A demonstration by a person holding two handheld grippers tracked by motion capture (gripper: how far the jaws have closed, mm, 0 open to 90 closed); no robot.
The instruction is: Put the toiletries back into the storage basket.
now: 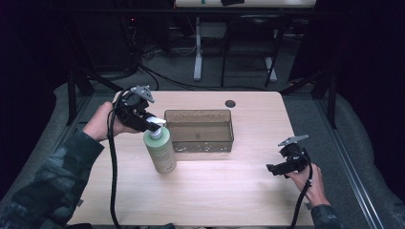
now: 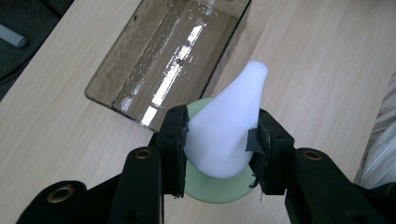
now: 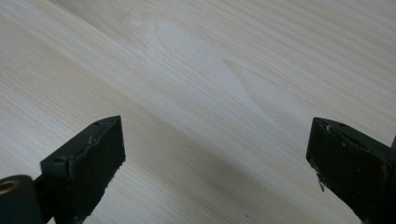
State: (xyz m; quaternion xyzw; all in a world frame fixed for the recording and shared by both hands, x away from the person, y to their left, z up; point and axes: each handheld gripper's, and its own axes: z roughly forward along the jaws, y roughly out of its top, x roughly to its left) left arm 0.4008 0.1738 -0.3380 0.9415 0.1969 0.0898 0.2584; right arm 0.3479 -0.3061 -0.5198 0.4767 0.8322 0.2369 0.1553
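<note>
A pale green pump bottle (image 1: 161, 151) stands upright on the wooden table (image 1: 215, 191), just left of a clear brown bin (image 1: 199, 130). My left gripper (image 1: 154, 125) is shut on the bottle's white pump head (image 2: 229, 126), one black pad pressed against each side of it. The green shoulder of the bottle (image 2: 219, 186) shows under the pump. At the table's right side my right gripper (image 1: 274, 169) hovers low over bare wood, its jaws wide apart with nothing between them (image 3: 215, 154).
The brown bin (image 2: 173, 51) is empty and lies just beyond the bottle. A round cable hole (image 1: 230, 103) sits near the table's far edge. Black cables trail from both grippers toward the near edge. Desk legs and dark floor lie beyond the table.
</note>
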